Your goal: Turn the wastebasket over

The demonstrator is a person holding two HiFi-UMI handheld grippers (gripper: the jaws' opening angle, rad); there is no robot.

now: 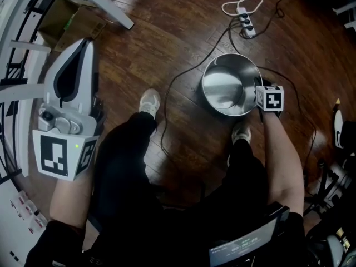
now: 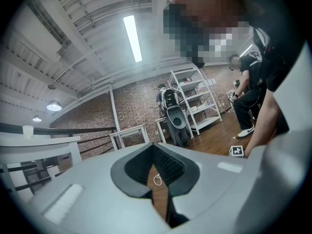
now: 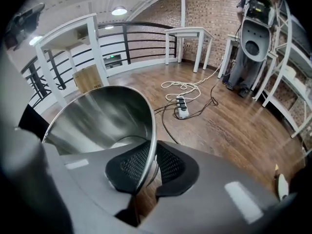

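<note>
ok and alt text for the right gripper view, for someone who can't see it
The right gripper is closed on the rim of a shiny steel wastebasket that stands open side up on a dark wood floor. Behind it lie a white power strip and a coiled white cable, with a railing and a white table further back.

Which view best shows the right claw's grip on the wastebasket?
Right gripper view: the right claw pinches the wastebasket rim up close. Head view shows it whole from above, grip tiny. Left gripper view misses it.
</note>
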